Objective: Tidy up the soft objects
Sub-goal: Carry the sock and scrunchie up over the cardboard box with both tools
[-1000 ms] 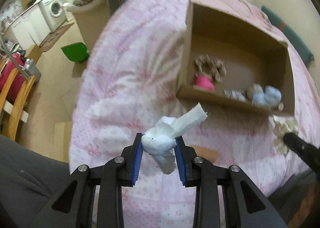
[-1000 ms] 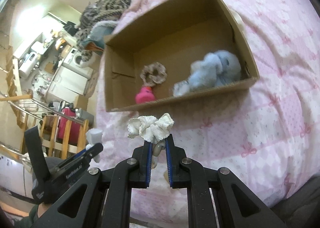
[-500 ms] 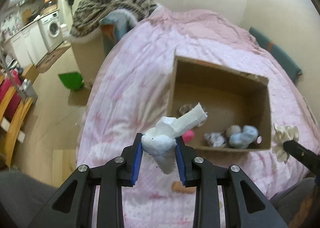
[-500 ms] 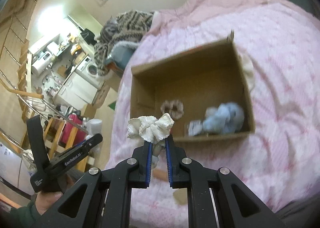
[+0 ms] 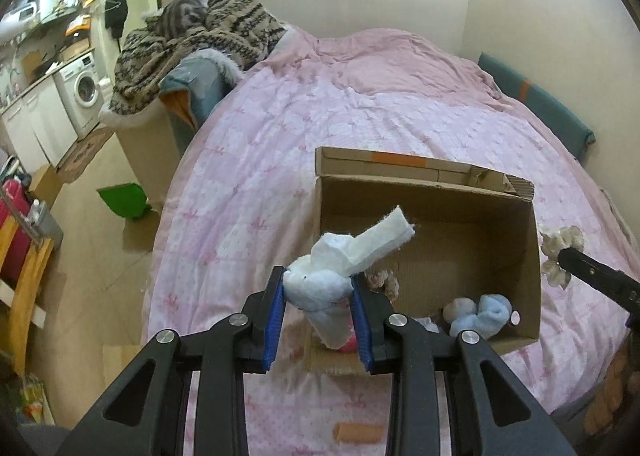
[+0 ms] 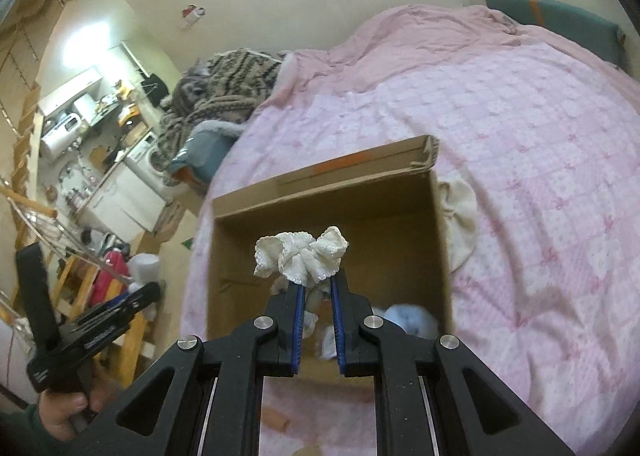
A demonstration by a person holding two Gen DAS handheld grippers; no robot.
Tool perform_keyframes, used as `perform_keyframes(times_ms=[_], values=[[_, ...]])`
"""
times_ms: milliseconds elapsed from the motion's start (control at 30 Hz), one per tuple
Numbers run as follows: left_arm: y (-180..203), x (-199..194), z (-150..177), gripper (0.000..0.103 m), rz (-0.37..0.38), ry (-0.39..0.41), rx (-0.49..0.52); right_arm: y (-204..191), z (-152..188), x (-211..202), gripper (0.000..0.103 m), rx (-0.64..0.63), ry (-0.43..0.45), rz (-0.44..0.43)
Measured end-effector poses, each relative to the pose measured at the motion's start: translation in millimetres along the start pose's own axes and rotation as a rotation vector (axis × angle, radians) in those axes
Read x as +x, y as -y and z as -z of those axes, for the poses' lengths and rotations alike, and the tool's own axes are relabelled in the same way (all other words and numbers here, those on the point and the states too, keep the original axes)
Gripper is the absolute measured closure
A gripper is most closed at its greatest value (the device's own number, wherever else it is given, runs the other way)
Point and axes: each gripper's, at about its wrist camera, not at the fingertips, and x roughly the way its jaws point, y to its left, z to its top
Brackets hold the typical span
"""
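My left gripper is shut on a white rolled cloth, held above the near left corner of an open cardboard box on the pink bed. My right gripper is shut on a cream frilly scrunchie, held over the box. It also shows at the right edge of the left wrist view. Inside the box lie a light blue plush toy, a brown scrunchie and a pink item partly hidden behind my left fingers.
The pink patterned bedspread covers the bed. A cream cloth lies beside the box's right wall. A patterned blanket with a cat sits at the bed's far left. A green dustpan lies on the floor.
Both grippers have lifted and pulled back, each keeping its cloth. The box now sits lower in both views and more of the bed and room shows.
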Motion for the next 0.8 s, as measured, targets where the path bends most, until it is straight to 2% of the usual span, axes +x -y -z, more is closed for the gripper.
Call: perform_keyframes(times_ms=[167,267,333,567,800], values=[[9.7,18.4,-6.4,0.075,0.007,-0.002,0.025,14.8,-2.7,18.2,0.088,0.016,0.001,0.032],[12.6,30.1,-6.4,0.075,0.052,0.017,0.011,19.4,-0.4,27.4,0.088,0.012,-0.016,0.054],[16.7,41.7,-4.4,0.075,0.047,-0.008,0.022,23.0,-0.6,31.4,0.088,0.014,-0.023,0.058],[22.6,82.1,7.4,0.075,0.129,-0.116,-0.021,31.4,4.5,48.7,0.088,0.035,-0.067,0.069],[32.3,100.9,16.6,0.075,0.085,-0.130,0.034,27.6,15.6,71.1,0.088,0.012,-0.145,0.101]])
